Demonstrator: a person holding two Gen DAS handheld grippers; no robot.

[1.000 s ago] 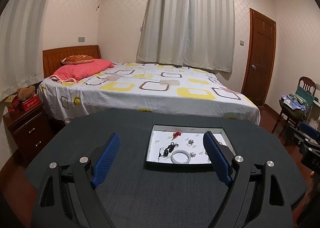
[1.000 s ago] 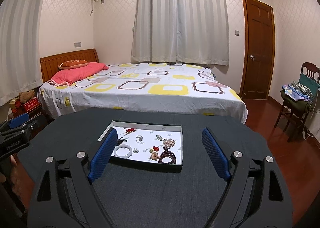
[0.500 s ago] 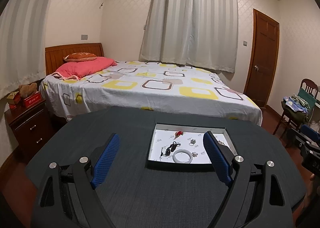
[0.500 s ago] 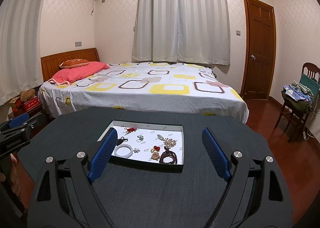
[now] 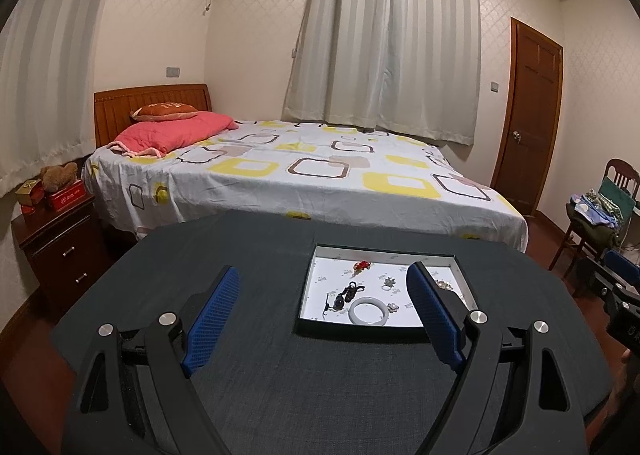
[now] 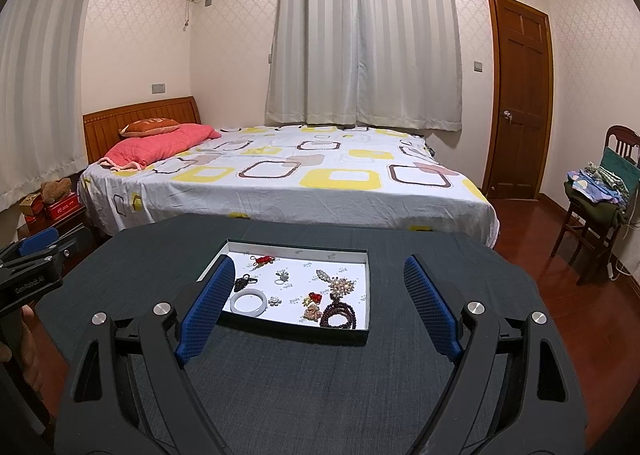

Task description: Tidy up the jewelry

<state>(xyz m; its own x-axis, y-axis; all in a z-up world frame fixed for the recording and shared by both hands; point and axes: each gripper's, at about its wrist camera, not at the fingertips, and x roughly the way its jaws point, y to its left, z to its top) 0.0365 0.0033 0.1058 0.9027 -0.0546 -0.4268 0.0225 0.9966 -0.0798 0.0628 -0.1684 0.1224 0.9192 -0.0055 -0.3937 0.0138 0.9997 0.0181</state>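
Both your left tool (image 5: 322, 311) and right tool (image 6: 316, 299) hang wide and empty near the tray (image 6: 362, 253), jewelry (image 6: 338, 287) loose inside; sorting stage undeterminable.

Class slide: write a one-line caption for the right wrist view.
Open right claw hovers before a shallow tray of jewelry, white bangle nearest.

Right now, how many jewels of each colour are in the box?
Red: 2, the knot and the flower
Black: 1, the cord
White: 1, the bangle
Silver: 2, the ring and the charm
Pearly: 1, the brooch
Gold: 1, the pin
Dark red: 1, the beads
Total: 9
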